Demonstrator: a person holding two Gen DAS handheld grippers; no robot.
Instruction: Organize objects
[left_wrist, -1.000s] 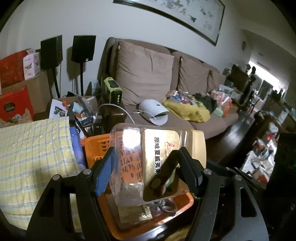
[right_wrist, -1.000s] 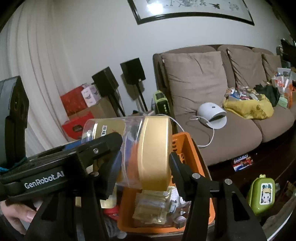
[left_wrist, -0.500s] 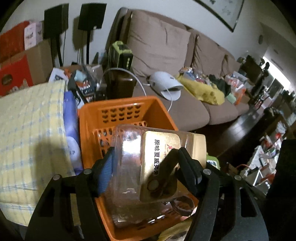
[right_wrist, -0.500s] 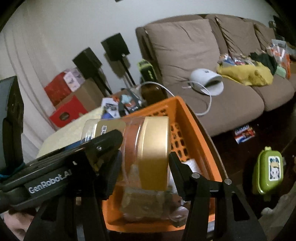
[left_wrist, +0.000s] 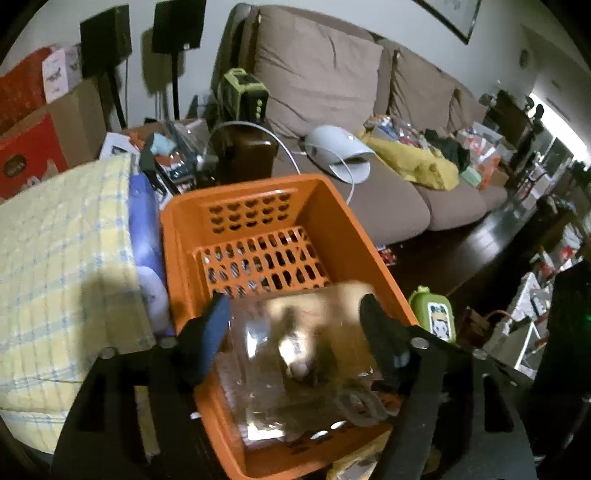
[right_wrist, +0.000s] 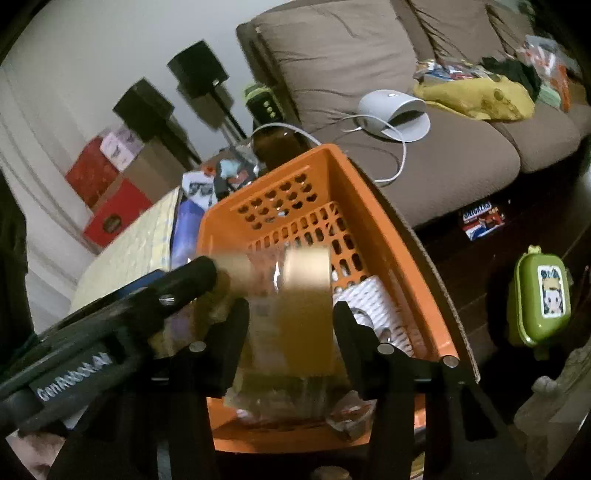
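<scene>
A clear plastic jar (left_wrist: 258, 369) with a gold lid (right_wrist: 306, 295) lies on its side, low inside the orange basket (left_wrist: 236, 192), and is blurred. My left gripper (left_wrist: 293, 310) straddles its body. Its jaws are opening, and the blue pad (left_wrist: 216, 325) stands off the jar's wall. My right gripper (right_wrist: 290, 321) brackets the lid end with its jaws closing, both fingers tight against the jar. In the right wrist view, a finger (right_wrist: 192, 277) of the left gripper reaches across the jar's far end. Packets lie under the jar in the basket (right_wrist: 369, 184).
A yellow checked cloth (left_wrist: 62, 240) lies left of the basket. Behind the basket is a brown sofa (left_wrist: 388, 206) with a white dome device (left_wrist: 338, 147) and its cable. A green lunchbox (right_wrist: 539, 295) stands on the dark floor to the right. Speakers and boxes line the back wall.
Both grippers came down with the jar, from above the basket to inside it. The left fingers have spread apart from the jar, which now looks blurred.
</scene>
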